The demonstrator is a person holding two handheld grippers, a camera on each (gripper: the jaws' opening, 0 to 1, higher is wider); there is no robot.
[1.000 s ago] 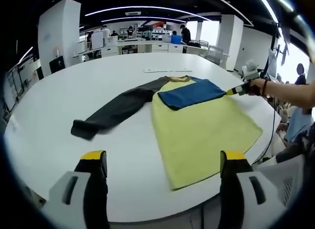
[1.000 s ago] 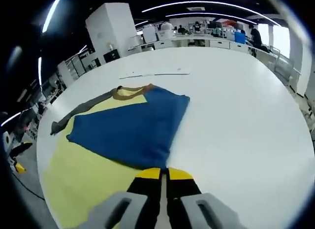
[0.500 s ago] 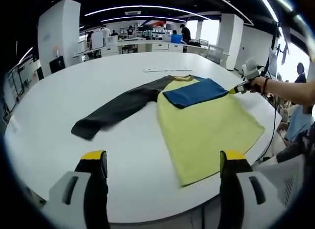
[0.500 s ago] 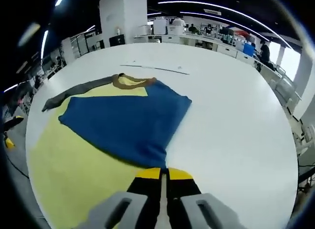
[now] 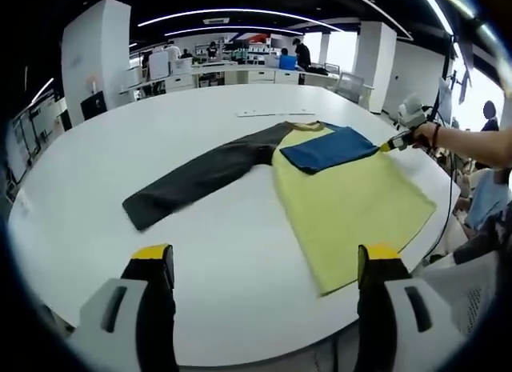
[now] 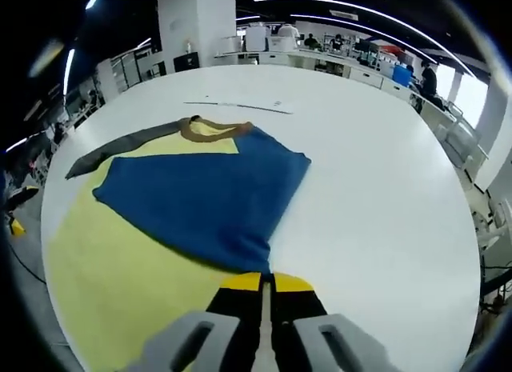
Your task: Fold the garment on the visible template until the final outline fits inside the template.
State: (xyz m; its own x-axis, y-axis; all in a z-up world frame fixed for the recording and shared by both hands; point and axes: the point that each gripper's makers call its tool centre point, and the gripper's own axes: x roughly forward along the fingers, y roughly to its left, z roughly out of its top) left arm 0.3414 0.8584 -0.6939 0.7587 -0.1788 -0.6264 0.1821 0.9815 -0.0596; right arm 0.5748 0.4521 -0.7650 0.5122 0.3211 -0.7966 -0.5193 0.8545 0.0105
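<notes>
- Left gripper view: the round white table [image 5: 200,252] takes up most of what I see, with office desks and people far behind it.
- The garment [image 5: 352,200] lies flat toward the table's right side, its yellow body spread out and reaching close to the near right edge.
- Its dark grey sleeve [image 5: 200,174] stretches out straight to the left across the bare tabletop, cuff end nearest me.
- Its blue sleeve [image 5: 328,148] is folded across the upper part of the yellow body, below the tan collar.
- In the right gripper view the same blue sleeve [image 6: 204,200] lies broad over the yellow body, tapering down to my right tongs.
- My left tongs [image 5: 268,264] hang above the near table edge, jaws spread wide with nothing between them, well apart from the garment.
- My right tongs [image 6: 266,286] are pressed together, pinching the narrow end of the blue sleeve; in the left gripper view I see them at the sleeve's right tip, held in a hand [image 5: 426,137].
- A thin pale strip [image 6: 244,105] lies on the table beyond the collar; I cannot tell what it is.
</notes>
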